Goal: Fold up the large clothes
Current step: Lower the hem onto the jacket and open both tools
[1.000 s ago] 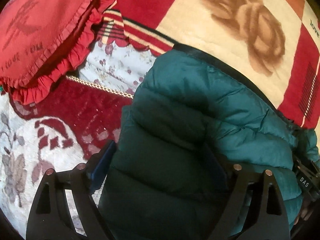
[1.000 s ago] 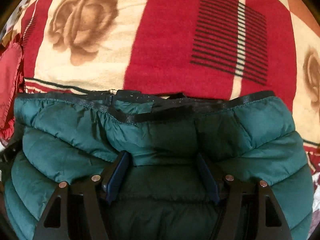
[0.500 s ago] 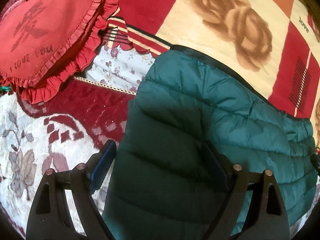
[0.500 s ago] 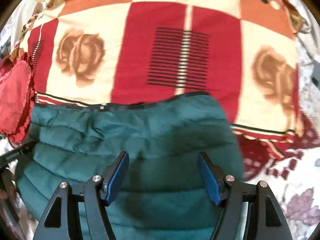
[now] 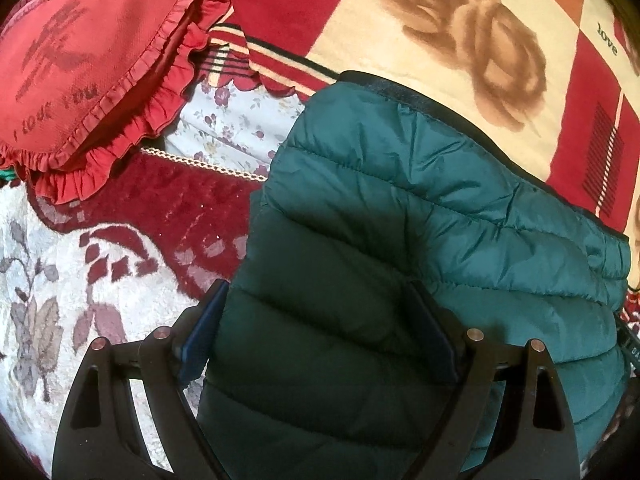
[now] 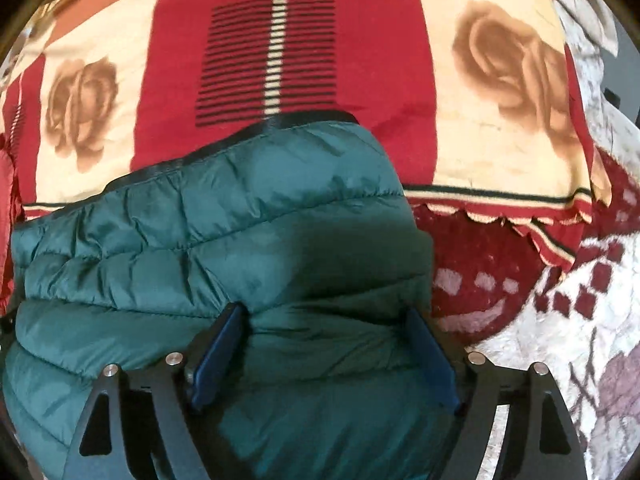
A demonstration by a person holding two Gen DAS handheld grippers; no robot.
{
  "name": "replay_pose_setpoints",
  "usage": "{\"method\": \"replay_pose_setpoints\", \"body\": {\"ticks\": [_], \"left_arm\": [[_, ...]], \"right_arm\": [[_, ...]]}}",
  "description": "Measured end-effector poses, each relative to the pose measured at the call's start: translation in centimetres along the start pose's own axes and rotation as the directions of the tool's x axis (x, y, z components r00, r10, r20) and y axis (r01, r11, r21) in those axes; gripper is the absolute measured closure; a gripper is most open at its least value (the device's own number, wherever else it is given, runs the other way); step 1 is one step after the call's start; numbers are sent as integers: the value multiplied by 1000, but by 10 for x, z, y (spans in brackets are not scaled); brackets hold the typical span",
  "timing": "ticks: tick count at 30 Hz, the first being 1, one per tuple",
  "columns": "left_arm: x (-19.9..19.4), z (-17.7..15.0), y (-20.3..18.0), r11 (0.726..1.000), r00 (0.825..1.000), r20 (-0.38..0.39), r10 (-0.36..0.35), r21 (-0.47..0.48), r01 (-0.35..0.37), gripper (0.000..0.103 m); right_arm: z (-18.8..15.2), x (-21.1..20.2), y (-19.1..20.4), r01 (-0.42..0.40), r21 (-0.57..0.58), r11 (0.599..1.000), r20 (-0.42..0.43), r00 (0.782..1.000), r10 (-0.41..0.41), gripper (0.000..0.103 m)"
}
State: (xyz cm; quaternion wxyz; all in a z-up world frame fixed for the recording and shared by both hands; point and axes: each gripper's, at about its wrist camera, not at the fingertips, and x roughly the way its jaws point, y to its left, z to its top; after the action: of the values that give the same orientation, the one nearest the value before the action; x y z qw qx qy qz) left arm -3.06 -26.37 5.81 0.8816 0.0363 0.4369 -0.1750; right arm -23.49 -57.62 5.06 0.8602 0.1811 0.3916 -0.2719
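A dark green quilted puffer jacket (image 5: 420, 208) lies folded on the bed, its black-trimmed edge toward the rose blanket. My left gripper (image 5: 320, 320) is open, its blue-padded jaws spread wide over the jacket's left end. The jacket also shows in the right wrist view (image 6: 260, 216). My right gripper (image 6: 326, 340) is open with its jaws spread over the jacket's right end. Neither gripper holds cloth.
A red and cream rose-patterned blanket (image 6: 360, 60) lies beyond the jacket. A red ruffled heart cushion (image 5: 80, 52) sits at the left. A white and maroon floral bedspread (image 5: 60, 280) surrounds the jacket, also at the right (image 6: 560, 320).
Both grippers have drawn apart toward the jacket's ends, the right one swinging right. The jacket's top edge, bunched with a zipper showing a second ago, now lies smooth and folded.
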Motion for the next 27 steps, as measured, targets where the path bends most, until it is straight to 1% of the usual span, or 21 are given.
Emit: {"method": "replay_pose_setpoints", "body": {"ticks": [2, 5, 8, 10, 11, 13, 14, 15, 17, 19, 21, 23, 24, 26, 27], "left_arm": [[0, 0, 0, 1000, 1000, 4, 5, 5, -5, 15], [-1, -1, 1, 1000, 1000, 6, 7, 7, -7, 15], [-2, -2, 2, 1000, 1000, 10, 6, 0, -6, 15], [-3, -2, 3, 1000, 1000, 14, 9, -2, -9, 15], [-4, -3, 2, 1000, 1000, 8, -3, 6, 3, 15], [-5, -4, 2, 1000, 1000, 13, 1, 6, -1, 15], [-5, -4, 2, 1000, 1000, 15, 3, 5, -3, 15], [-6, -5, 2, 1000, 1000, 18, 4, 6, -4, 15], [-7, -5, 1, 1000, 1000, 22, 7, 11, -7, 15], [-9, -5, -1, 1000, 1000, 25, 13, 18, -14, 15], [-12, -5, -4, 1000, 1000, 20, 19, 24, -19, 15], [-17, -5, -4, 1000, 1000, 6, 14, 18, -14, 15], [-21, -5, -3, 1000, 1000, -6, 1, 12, -1, 15], [-28, -6, -2, 1000, 999, -20, -25, -1, 25, 15], [-34, -9, 2, 999, 999, -23, -38, -3, 37, 15]], "right_arm": [[1, -7, 3, 22, -22, 1000, 0, 1000, -22, 23], [-1, -30, 3, 16, -37, 999, 32, 999, -15, 23], [-12, -67, -2, -30, -56, 998, 68, 997, 34, 23], [-24, -84, -4, -61, -82, 995, 76, 995, 67, 23], [-29, -88, -4, -69, -94, 993, 74, 994, 76, 23], [-46, -90, -2, -83, -133, 988, 38, 995, 88, 23], [-50, -85, -1, -85, -143, 986, 22, 996, 89, 23], [-58, -81, 0, -77, -159, 984, 3, 997, 78, 24], [-66, -74, -4, -45, -174, 984, 10, 999, 47, 24], [-70, -64, -12, -44, -145, 988, -5, 999, 43, 23], [-69, -50, -18, -46, -119, 992, -39, 998, 41, 15], [-69, -48, -24, -69, -65, 996, -67, 996, 65, 15], [-69, -51, -29, -87, -18, 996, -80, 993, 85, 15], [-70, -59, -33, -101, 17, 995, -68, 993, 101, 16], [-72, -68, -35, -104, 33, 994, -46, 993, 105, 16]]}}
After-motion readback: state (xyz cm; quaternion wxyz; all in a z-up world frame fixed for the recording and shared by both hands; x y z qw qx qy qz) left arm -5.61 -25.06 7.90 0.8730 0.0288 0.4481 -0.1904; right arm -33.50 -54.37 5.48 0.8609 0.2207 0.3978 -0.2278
